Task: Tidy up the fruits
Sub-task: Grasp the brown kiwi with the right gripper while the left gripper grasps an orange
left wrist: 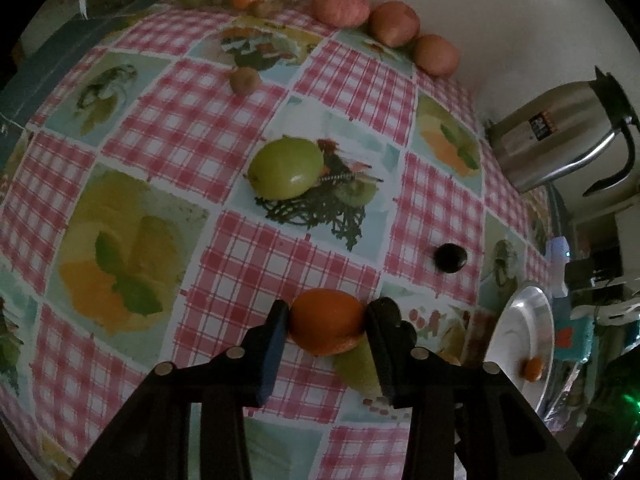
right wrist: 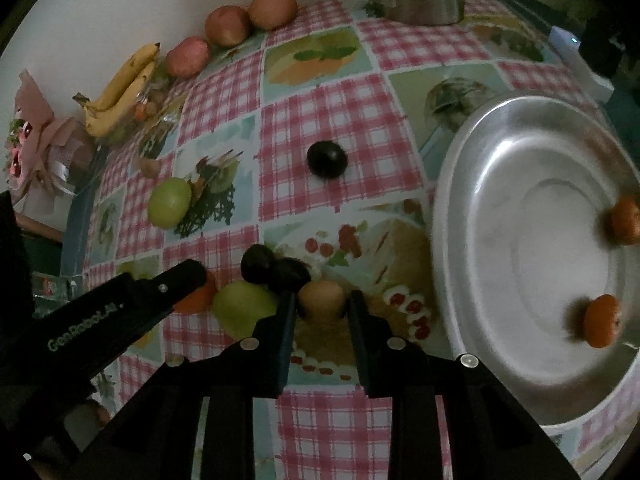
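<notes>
Left hand-held gripper (left wrist: 326, 322): an orange mandarin (left wrist: 326, 320) is being clamped between its fingers, low over the checked worktop (left wrist: 248, 256). A green fruit (left wrist: 358, 364) is lying just under and beside that mandarin.

Right hand-held gripper (right wrist: 322, 304): a small tan fruit (right wrist: 322, 300) is being straddled by the fingers; the left finger is looking in contact, a thin gap is being seen at the right finger, so a firm clamp cannot be told. Two dark plums (right wrist: 276, 270) are sitting just behind the left finger, touching each other.

A metal tray (right wrist: 472, 184) is being seen at the worktop's right side, with two mandarins (right wrist: 602, 322) lying in it, apart from each other, near its right rim.

A single dark plum (right wrist: 327, 159) is sitting mid-worktop, well apart from the rest. A green apple (left wrist: 286, 168) is lying further back. Three reddish apples (left wrist: 392, 24) are being lined up along the wall, with bananas (right wrist: 120, 88) beside them. A steel jug (left wrist: 560, 136) is standing at the far right corner.
</notes>
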{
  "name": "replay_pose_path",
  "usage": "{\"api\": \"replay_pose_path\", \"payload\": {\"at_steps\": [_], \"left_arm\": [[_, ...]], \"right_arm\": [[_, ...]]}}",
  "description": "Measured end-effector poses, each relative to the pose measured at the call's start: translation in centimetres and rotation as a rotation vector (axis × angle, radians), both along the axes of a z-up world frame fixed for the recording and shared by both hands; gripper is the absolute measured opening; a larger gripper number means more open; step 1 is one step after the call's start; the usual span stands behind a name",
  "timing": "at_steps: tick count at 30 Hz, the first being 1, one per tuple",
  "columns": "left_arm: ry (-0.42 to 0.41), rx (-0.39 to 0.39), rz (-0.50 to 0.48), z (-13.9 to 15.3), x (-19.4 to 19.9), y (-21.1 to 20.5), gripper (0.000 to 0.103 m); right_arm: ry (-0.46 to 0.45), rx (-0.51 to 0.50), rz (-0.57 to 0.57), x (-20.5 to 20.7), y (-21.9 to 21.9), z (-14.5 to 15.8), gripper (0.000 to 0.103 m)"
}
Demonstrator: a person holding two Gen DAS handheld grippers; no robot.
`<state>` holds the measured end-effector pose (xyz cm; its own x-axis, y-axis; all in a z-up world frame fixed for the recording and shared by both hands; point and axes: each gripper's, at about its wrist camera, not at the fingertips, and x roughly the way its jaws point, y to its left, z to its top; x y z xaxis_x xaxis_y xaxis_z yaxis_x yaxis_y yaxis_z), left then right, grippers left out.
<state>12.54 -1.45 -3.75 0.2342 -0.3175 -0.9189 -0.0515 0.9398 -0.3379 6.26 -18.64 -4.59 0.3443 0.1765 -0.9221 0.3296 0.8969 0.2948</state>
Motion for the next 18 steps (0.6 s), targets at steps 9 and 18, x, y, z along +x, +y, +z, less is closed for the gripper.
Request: {"api": "replay_pose_path", "payload": {"at_steps": [9, 18], "left_arm": [[-0.028, 0.018, 0.007, 1.8, 1.5, -0.9, 0.042], [-0.094, 0.012, -0.010, 3.6, 2.7, -3.8, 0.042]], "right_arm": [[0.009, -0.015, -0.046, 0.5, -1.0, 1.0, 0.028], [-0.031, -0.037, -0.081, 1.8, -2.9, 2.8, 0.028]]}}
